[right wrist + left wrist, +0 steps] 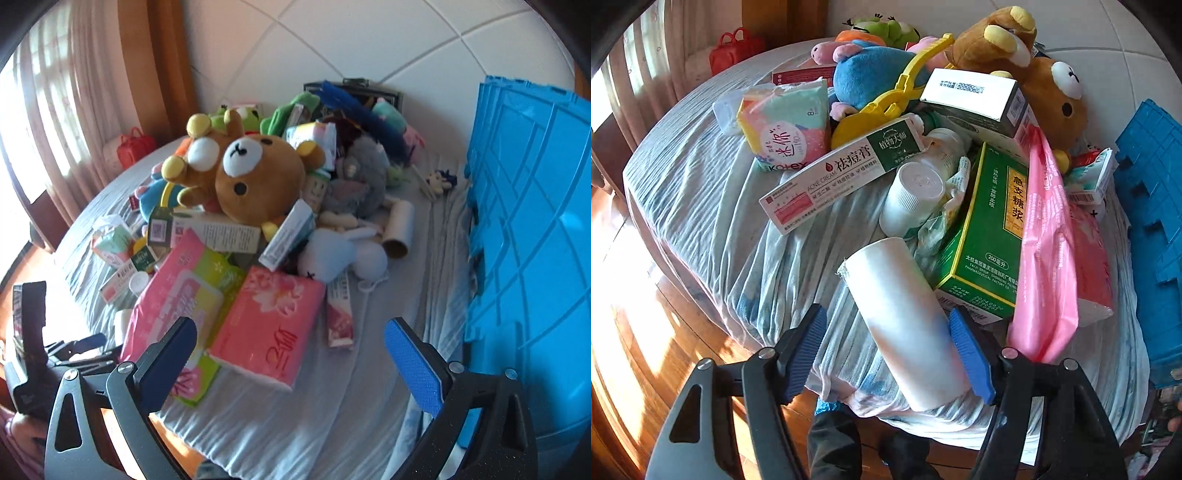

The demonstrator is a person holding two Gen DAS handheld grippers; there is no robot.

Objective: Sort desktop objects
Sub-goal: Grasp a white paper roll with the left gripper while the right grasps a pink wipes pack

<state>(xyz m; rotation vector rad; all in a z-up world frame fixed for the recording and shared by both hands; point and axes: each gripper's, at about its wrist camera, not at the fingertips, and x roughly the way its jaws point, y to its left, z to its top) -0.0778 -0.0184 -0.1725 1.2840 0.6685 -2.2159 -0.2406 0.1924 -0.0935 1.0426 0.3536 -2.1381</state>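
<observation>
A white roll (905,321) lies at the near edge of the cloth-covered table (701,206). My left gripper (886,332) is open around the roll; the right pad (971,354) touches it, the left pad stands apart. Behind it lie a green medicine box (982,229), a white bottle (916,195), an acne cream box (842,173) and a brown bear plush (1049,92). My right gripper (291,347) is open and empty above a pink tissue pack (269,325) and a pink-green pack (177,288). The bear (255,177) also tops the pile in the right wrist view.
A blue plastic crate (528,236) stands at the table's right side, also in the left wrist view (1152,221). A cardboard tube (400,229), more plush toys and a dark case (354,92) lie further back. A red bag (733,50) sits by the curtain. Wooden floor lies to the left.
</observation>
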